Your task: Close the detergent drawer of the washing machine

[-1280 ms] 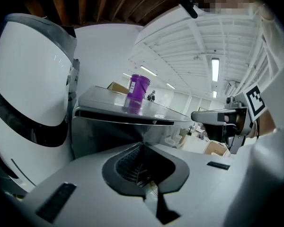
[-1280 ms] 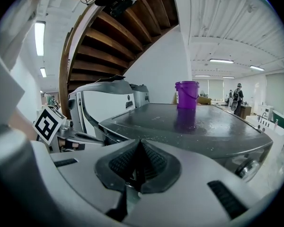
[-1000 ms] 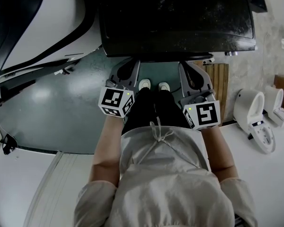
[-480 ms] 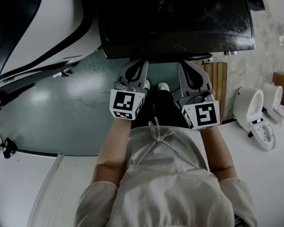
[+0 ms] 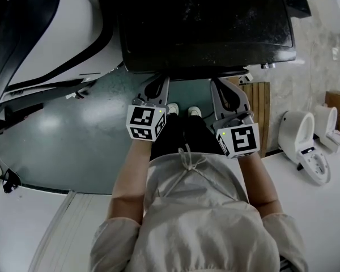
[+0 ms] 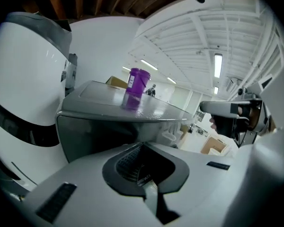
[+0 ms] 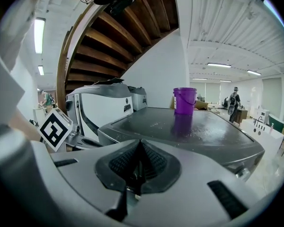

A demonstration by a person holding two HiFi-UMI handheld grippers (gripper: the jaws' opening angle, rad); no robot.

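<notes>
I hold the left gripper (image 5: 158, 86) and the right gripper (image 5: 225, 89) side by side, low in front of the washing machine (image 5: 207, 24). Their tips are near its front edge, where I judge the detergent drawer to be, though no view shows the drawer itself. Both have their jaws pressed together on nothing, which suits pushing rather than grabbing. A purple bucket (image 7: 185, 100) stands on the machine's top, clear of my reach.

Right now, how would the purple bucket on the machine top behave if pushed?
Probably light: the purple bucket looks like thin plastic, contents unseen. Upright and taller than wide, it might tip if pushed high. The machine top reflects it, so it may slide.
</notes>
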